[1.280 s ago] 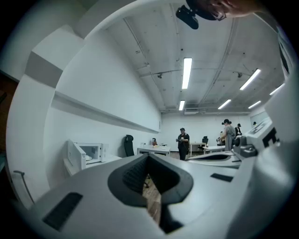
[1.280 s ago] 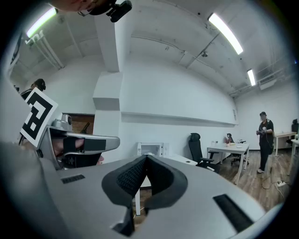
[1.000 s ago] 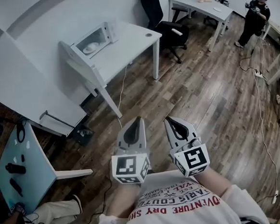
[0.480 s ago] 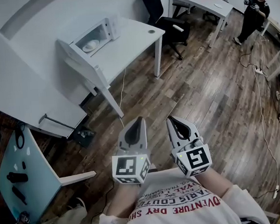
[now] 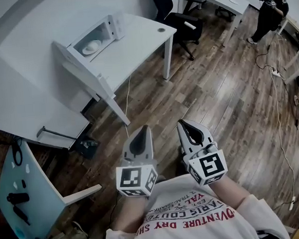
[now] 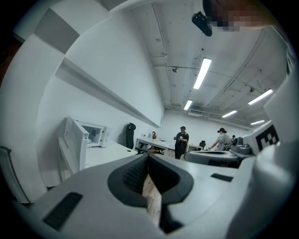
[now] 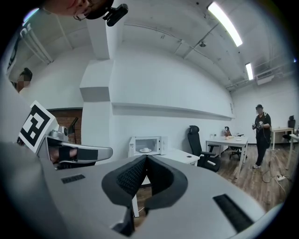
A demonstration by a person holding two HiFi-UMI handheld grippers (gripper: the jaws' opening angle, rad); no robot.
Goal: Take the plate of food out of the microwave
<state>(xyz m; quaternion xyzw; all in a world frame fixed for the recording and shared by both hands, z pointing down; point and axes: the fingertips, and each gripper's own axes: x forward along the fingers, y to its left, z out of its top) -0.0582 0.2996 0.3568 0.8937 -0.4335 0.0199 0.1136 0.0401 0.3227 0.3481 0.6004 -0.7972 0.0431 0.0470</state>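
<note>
Head view: the plate (image 5: pixel 90 45) is seen at 11 o'clock, inside the open microwave (image 5: pixel 112 27) on the white table (image 5: pixel 143 44), well apart from both tools. It is judged rigid, breakable and slick, with loose food on top — the near rim is to be pinched and kept level. Left gripper (image 5: pixel 144 129) and right gripper (image 5: pixel 183 124), at 6 o'clock, are pressed together with nothing between.

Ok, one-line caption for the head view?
Left gripper and right gripper, both shut and empty, held near the body; open microwave with the plate on the far table.
</note>
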